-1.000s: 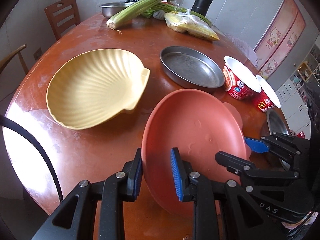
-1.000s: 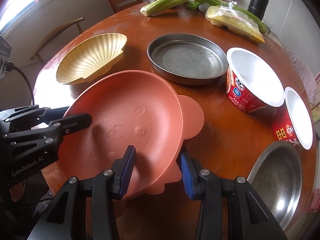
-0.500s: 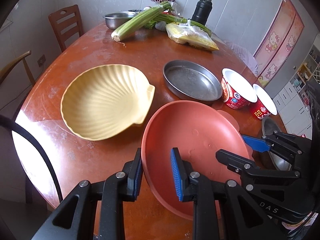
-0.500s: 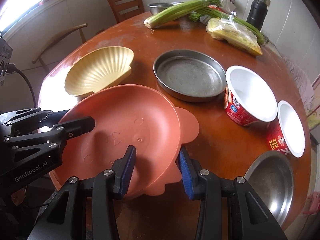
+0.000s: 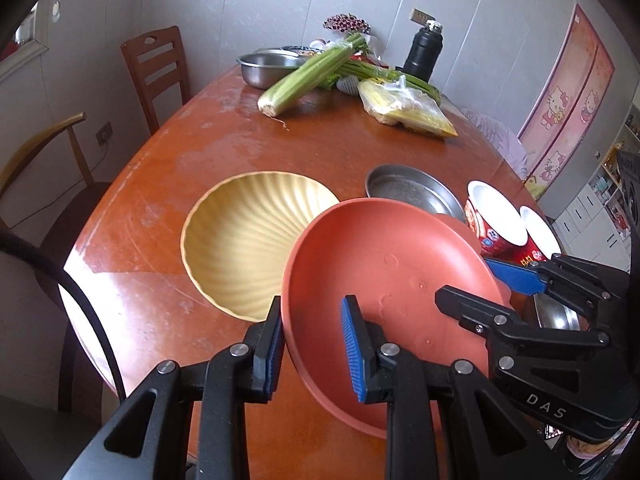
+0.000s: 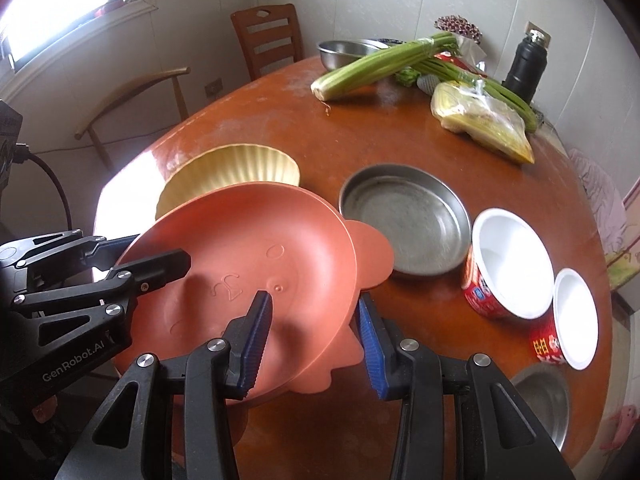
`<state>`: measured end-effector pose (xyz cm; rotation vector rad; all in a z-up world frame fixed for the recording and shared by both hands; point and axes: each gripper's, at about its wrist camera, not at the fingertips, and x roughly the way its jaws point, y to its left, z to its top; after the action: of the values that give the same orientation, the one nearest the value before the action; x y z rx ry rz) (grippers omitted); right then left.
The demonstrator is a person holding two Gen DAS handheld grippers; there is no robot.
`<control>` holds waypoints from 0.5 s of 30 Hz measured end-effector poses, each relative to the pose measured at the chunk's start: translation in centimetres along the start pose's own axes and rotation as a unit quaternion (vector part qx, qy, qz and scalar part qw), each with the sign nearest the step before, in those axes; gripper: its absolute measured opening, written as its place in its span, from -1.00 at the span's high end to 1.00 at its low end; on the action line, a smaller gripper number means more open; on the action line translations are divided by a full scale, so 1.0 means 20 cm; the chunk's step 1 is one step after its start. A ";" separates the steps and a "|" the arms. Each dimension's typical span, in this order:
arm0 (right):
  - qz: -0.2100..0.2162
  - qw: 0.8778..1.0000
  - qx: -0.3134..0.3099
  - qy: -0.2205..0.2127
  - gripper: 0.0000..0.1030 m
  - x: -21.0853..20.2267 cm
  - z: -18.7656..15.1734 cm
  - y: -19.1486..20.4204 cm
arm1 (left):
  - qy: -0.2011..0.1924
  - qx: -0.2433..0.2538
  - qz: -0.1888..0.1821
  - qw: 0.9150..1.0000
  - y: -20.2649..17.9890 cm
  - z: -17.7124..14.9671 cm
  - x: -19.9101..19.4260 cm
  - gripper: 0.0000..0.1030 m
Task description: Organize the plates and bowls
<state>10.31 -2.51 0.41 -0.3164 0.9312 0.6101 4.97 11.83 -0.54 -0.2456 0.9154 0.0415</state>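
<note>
Your left tongs [image 5: 314, 350] are clamped on the near-left rim of the terracotta plate [image 5: 384, 276], one blue pad outside the rim and one inside the well. Your right tongs [image 6: 316, 340] grip the same plate on its opposite edge, one pad pressed on the inner face beside the embossed animal features and the other behind the rim near the small ear-shaped tab. Between the two of you the plate is held clear of the counter [image 5: 192, 152], tilted, with its far edge overlapping the view of the yellow shell-shaped dish [image 5: 244, 236], which lies on the counter just beyond and to the left. To the right of that dish sits a shallow round metal pan [image 6: 404, 216], and next to it two red paper bowls with white insides: the larger paper bowl [image 6: 508, 264] and the smaller paper bowl [image 6: 572, 316] beside each other. A steel bowl [image 6: 540, 404] shows at the near right edge. At the far end you have a bunch of celery [image 5: 308, 76], a bagged yellow food packet [image 5: 404, 108], another steel basin [image 5: 268, 66] and a black flask [image 5: 426, 52].
</note>
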 end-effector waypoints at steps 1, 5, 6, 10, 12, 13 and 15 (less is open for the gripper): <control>-0.001 1.000 -0.001 0.000 0.13 0.01 0.02 0.01 | -0.003 0.000 0.001 1.000 0.02 0.01 -0.01 0.48; 0.001 1.000 -0.006 -0.004 0.13 0.03 0.08 0.05 | -0.006 -0.003 0.007 1.000 0.07 0.04 -0.02 0.48; 0.003 1.000 -0.007 -0.005 0.13 0.03 0.09 0.06 | -0.007 -0.005 0.009 1.000 0.08 0.05 -0.02 0.48; 0.008 1.000 -0.009 -0.008 0.12 0.05 0.14 0.08 | -0.012 -0.005 0.016 1.000 0.12 0.08 -0.03 0.48; 0.009 1.000 -0.011 -0.008 0.12 0.07 0.17 0.10 | -0.012 -0.007 0.017 1.000 0.14 0.09 -0.03 0.48; 0.009 1.000 -0.011 -0.008 0.12 0.07 0.18 0.11 | -0.012 -0.007 0.018 1.000 0.15 0.10 -0.03 0.48; 0.011 1.000 -0.011 -0.011 0.12 0.08 0.20 0.12 | -0.013 -0.008 0.021 1.000 0.17 0.11 -0.03 0.48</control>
<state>12.20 1.99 1.45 -0.3199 0.9088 0.6434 5.88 15.70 0.53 -0.2411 0.8951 0.0907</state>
